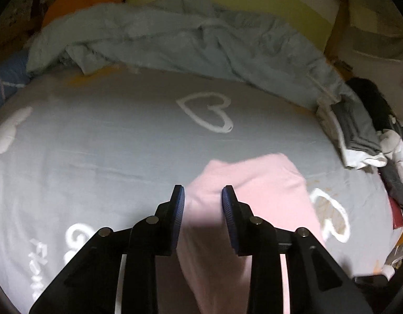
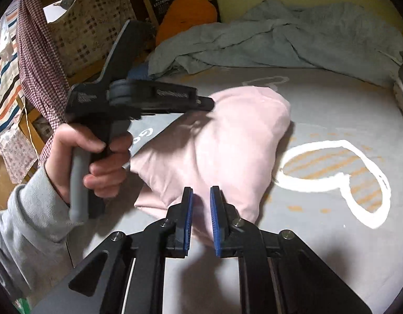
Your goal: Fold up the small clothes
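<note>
Your left gripper and right gripper both have jaws apart, gripping nothing, over the pink garment. The garment lies bunched on the grey sheet, near a heart print.

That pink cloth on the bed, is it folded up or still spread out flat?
Partly folded. The pink cloth sits as a doubled-over, puffy bundle on the grey sheet, not flat. How neat the fold is cannot be told; the pictures are blurred.
</note>
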The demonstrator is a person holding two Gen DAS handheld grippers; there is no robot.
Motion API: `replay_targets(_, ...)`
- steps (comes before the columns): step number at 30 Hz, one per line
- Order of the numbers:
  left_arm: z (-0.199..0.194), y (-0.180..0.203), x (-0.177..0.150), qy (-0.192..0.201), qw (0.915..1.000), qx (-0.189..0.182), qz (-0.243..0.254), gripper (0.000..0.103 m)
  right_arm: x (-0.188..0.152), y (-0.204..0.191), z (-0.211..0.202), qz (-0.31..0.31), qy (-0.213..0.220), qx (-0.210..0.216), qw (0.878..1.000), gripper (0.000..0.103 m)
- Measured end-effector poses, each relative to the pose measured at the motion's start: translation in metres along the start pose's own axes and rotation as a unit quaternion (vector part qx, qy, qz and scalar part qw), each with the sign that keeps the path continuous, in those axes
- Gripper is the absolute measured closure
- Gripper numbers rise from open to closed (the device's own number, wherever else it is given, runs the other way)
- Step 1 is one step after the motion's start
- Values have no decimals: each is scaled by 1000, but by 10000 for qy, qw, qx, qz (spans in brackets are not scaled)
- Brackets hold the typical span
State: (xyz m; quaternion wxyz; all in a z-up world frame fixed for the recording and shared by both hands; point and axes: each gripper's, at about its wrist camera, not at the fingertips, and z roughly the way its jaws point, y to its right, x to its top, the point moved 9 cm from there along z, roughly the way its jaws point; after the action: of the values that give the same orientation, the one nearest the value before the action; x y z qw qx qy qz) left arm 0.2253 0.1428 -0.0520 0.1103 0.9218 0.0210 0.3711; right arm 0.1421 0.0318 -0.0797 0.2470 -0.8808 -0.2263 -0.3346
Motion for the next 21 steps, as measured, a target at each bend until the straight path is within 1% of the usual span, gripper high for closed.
replay_targets(2,-30,10,-9,246,9992,-281,114,75,3,-4,-12,-79,121,-78,9999,89)
replay_targets(4,-51,19,-22,297,9984,-369,294,75,10,-4,-29,-163,386,-274,9987,89)
replay_targets(6,-63,28,-39,256,9980,-407,412,75,14,-2,-34,-101,488,-338,9982,89)
replay_targets(8,-61,31,-58,-6,9983,-318,485,75,11,2,-30,-57,403,-414,9983,89)
replay_targets(9,-56,31,-70,-186,9980,-200,562,75,4,5,-24,-38,251,-483,9985,89)
replay_targets(11,-42,27,-93,-446,9946,240,904,74,-7,8,-18,-29,106,-549,9984,89)
replay_targets(12,-40,26,-100,-476,9937,306,967,75,-10,10,-18,-27,64,-552,9985,89)
replay_targets(14,-44,25,-112,-518,9949,197,839,75,-19,12,-22,-31,-7,-572,9984,89)
replay_targets(16,-51,26,-116,-507,9956,97,778,74,-28,15,-31,33,-17,-569,9984,88)
replay_targets(18,-61,28,-117,-432,9962,36,754,71,-31,18,-39,120,13,-589,9982,81)
replay_targets(19,-65,30,-116,-383,9966,-34,732,67,-30,21,-42,206,46,-589,9980,74)
replay_targets(20,-70,31,-113,-295,9972,-103,681,60,-26,23,-47,306,103,-554,9979,63)
replay_targets(21,-77,32,-110,-169,9979,-182,595,54,-21,26,-50,399,184,-527,9976,55)
